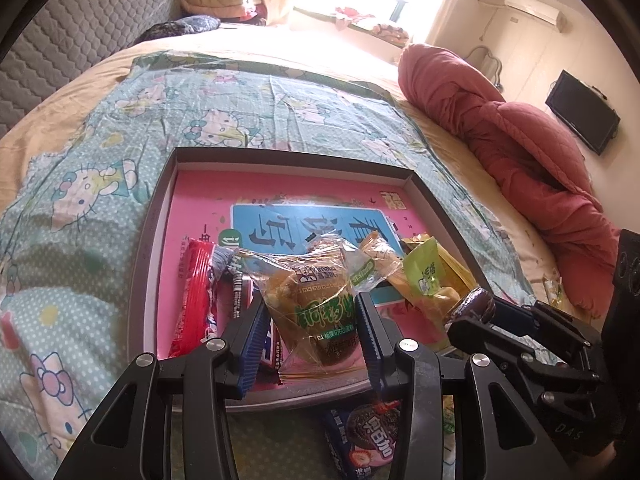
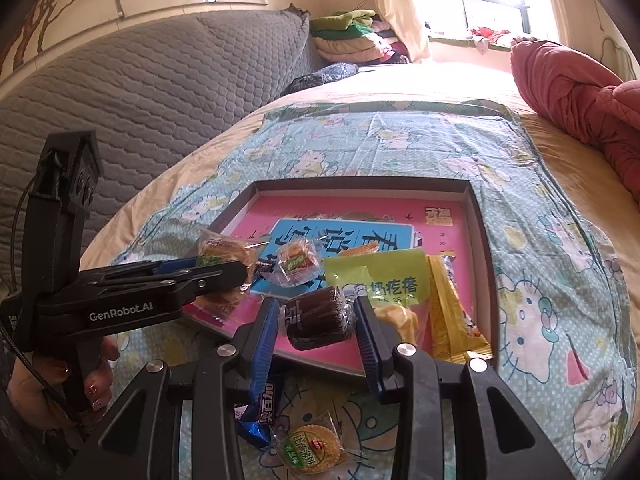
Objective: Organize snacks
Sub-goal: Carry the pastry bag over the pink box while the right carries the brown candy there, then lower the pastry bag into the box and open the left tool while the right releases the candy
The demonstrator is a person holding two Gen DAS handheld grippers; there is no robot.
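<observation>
Left gripper (image 1: 312, 316): clamped on clear-wrapped golden pastry with green label (image 1: 316, 304), above shallow pink-floored cardboard box (image 1: 280, 156), near edge at 6 o'clock. Right gripper (image 2: 318, 316): clamped on dark brown wrapped round cake (image 2: 318, 318), green snack pouch (image 2: 384, 276) at 1 o'clock.

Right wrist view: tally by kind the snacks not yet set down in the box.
Clear-wrapped golden cake, held by left gripper: 1
Dark brown wrapped cake, held by right gripper: 1
Blue biscuit pack, on bedspread: 1
Round cracker in clear wrap, on bedspread: 1
Total: 4
</observation>
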